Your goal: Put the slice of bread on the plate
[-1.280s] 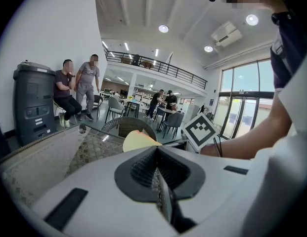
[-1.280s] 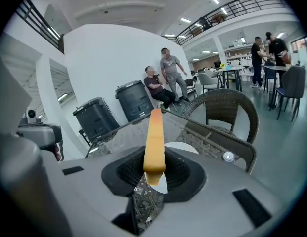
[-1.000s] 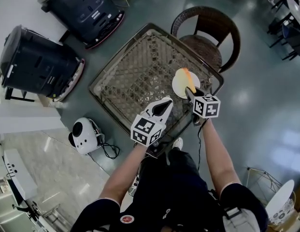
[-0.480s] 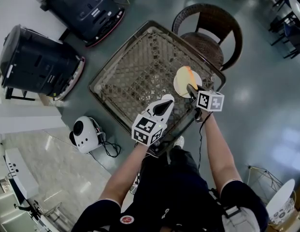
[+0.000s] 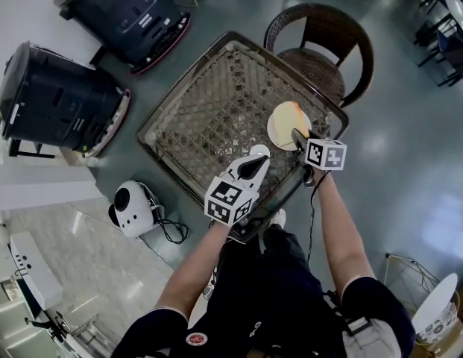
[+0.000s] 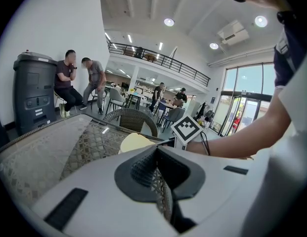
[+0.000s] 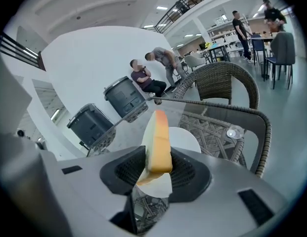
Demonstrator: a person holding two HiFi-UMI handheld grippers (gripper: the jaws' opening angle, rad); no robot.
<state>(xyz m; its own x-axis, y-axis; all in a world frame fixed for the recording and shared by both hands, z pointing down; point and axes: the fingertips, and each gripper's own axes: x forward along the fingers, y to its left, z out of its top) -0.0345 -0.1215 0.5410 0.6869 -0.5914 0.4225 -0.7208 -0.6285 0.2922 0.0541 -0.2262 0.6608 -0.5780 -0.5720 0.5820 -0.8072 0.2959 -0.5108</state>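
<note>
In a bright hall with a grey floor, a glass-topped wicker table (image 5: 194,118) stood before a wicker chair (image 5: 320,47), with two dark bins (image 5: 60,99) on the floor to the left. A person worked from the near side with a gripper in each hand. The right gripper (image 5: 297,136) held the bread (image 7: 158,142) on edge between its jaws, which were opening, the pads against the slice's faces. The bread hung over the white plate (image 5: 279,127) at the table's right corner, near the chair; whether it touched the plate could not be told. The left gripper (image 5: 259,155), jaws closed together on nothing, hovered over the table's near edge, just left of the right one.
</note>
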